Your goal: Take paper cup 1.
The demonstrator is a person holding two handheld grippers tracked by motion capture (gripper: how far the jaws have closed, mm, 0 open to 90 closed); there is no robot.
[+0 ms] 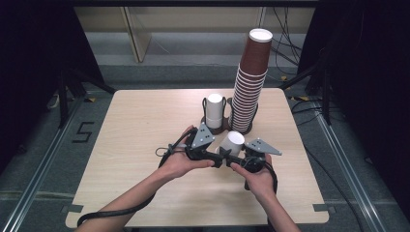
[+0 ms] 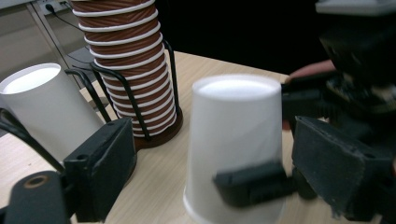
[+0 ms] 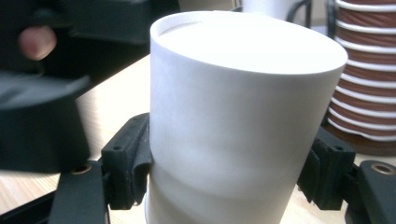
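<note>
Right gripper (image 1: 231, 155): its two black jaws pressed on the lower sides of an upside-down white paper cup (image 1: 233, 142); in the right gripper view the cup wall (image 3: 233, 121) dented slightly where the pads (image 3: 133, 163) met it.
Left gripper (image 1: 212, 153): its jaws stood apart, one on each side of the cup's space, with neither pad pressing the cup as seen in the left gripper view (image 2: 233, 144); its pads (image 2: 105, 165) were clear of the wall.
Key relation: the cup stood between the two grippers, just in front of both hands, base up and mouth down, its long axis upright; the right gripper carried it, so the right hand (image 1: 258, 181) was the nearer one for any next move.
Where the cup was: low over the bench (image 1: 145, 145), near its middle, just in front of the cup holder; I could not tell whether its rim touched the wood.
Cup holder (image 1: 212, 123): a dark wire rack with a round base, holding another white cup (image 1: 214, 110) base up.
Brown cup stack (image 1: 251, 82): a tall, slightly leaning column of nested cups with white rolled rims, ribbed in look, standing beside the white cup in the rack.
Materials: smooth matte paper cup, thin and easily squeezed; pale wood-grain bench; hard black jaws with rubbery pads.
Left hand (image 1: 181, 164): wrapped around its gripper's handle, cable trailing back.
</note>
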